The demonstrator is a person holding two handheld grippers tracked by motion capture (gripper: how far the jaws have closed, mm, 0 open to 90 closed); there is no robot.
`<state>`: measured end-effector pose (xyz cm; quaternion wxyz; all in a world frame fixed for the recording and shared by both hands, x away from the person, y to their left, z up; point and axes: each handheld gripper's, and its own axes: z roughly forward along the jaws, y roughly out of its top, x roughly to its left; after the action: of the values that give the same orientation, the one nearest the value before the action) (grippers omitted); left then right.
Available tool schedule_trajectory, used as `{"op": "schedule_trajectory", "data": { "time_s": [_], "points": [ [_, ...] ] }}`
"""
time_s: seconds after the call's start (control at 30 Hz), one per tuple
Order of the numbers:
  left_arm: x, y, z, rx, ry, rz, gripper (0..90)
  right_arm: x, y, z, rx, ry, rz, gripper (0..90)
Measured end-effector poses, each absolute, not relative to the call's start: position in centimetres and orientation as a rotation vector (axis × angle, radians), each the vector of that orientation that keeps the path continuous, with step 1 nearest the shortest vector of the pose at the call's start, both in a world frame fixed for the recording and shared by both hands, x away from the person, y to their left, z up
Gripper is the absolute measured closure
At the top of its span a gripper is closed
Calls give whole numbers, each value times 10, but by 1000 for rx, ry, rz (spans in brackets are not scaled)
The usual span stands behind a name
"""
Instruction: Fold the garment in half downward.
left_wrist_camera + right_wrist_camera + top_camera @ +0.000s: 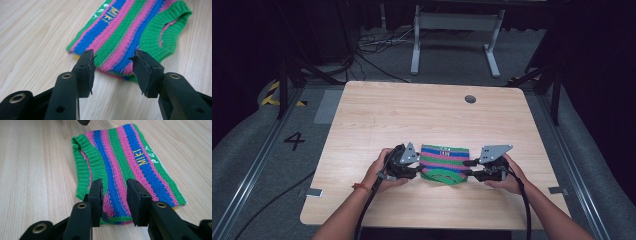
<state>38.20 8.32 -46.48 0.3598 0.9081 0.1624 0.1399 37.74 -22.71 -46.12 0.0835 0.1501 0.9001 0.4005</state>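
Note:
A small knitted sweater (pixel 444 161) with green, pink and blue stripes lies flat on the wooden table (pixel 412 115), near its front edge. Yellow and white lettering runs along one blue stripe. My left gripper (pixel 418 171) is at the sweater's left end. In the left gripper view it (pixel 113 57) stands open, its jaws either side of the sweater's (pixel 130 27) near hem. My right gripper (pixel 468 169) is at the right end. There it (pixel 115 183) is open by a narrower gap, low over the sweater's (pixel 120 162) hem beside the green ribbed opening.
A round hole (pixel 470 99) sits in the table's far right part. Behind the table on the grey floor stand a white metal frame (pixel 455 30) and loose cables (pixel 377 47). A "4" (pixel 294 140) is marked on the floor at the left.

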Motion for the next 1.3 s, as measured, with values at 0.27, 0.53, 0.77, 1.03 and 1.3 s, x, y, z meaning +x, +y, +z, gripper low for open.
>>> {"op": "schedule_trajectory", "data": {
  "time_s": [0.27,0.53,0.77,1.03,1.3],
  "points": [
    [379,64,-484,2402,372,304,543,376,-216,-480,473,2735,1118,596],
    [380,69,-494,2329,424,264,535,379,-224,-493,533,2732,1157,578],
    [385,64,-490,2353,449,319,429,383,-225,-491,542,2711,1134,545],
    [377,79,-471,2341,515,385,290,378,-236,-472,586,2640,1100,415],
    [359,109,-455,2380,535,429,228,366,-258,-456,622,2590,1042,280]
  ]
}}
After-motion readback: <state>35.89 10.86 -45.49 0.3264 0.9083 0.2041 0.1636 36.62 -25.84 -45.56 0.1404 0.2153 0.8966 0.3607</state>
